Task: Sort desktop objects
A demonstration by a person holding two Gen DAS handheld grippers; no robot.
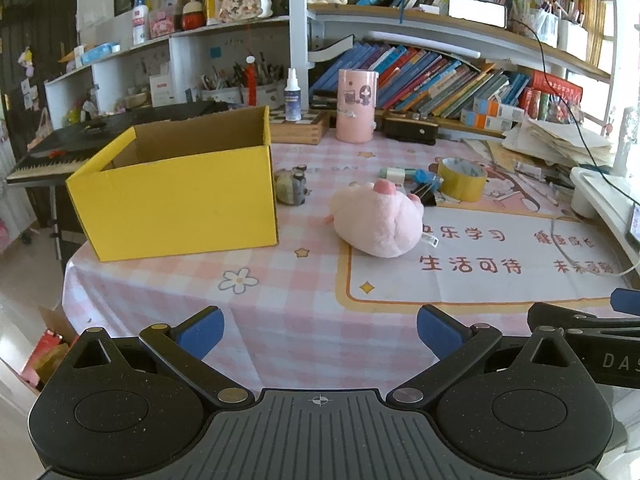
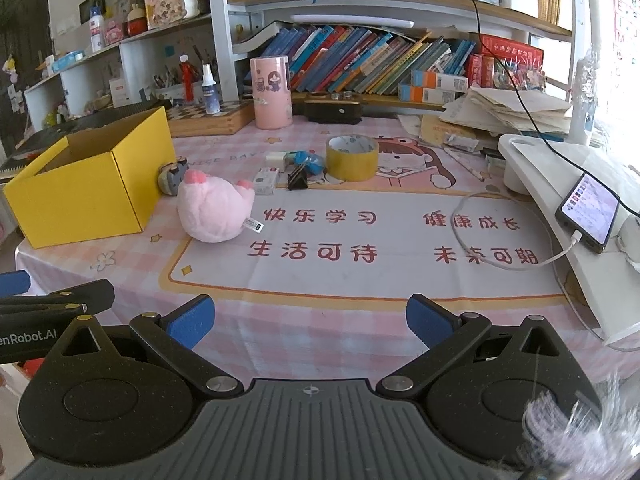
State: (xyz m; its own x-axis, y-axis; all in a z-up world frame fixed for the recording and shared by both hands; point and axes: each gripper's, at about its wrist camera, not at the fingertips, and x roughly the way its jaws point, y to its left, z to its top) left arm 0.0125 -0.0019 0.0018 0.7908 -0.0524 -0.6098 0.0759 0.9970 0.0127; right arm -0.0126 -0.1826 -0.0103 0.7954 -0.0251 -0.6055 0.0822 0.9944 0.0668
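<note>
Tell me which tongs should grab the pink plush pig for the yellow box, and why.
Left, probably. The pink plush pig lies just right of centre ahead of the open left tongs, with the yellow cardboard box on its left. From the right tongs, also open, both sit far left.

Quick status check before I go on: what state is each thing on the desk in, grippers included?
yellow box: open-topped, upright
pink plush pig: lying beside the box
yellow tape roll: lying flat
phone: screen lit, cable plugged in
left gripper: open, holding nothing
right gripper: open, holding nothing
</note>
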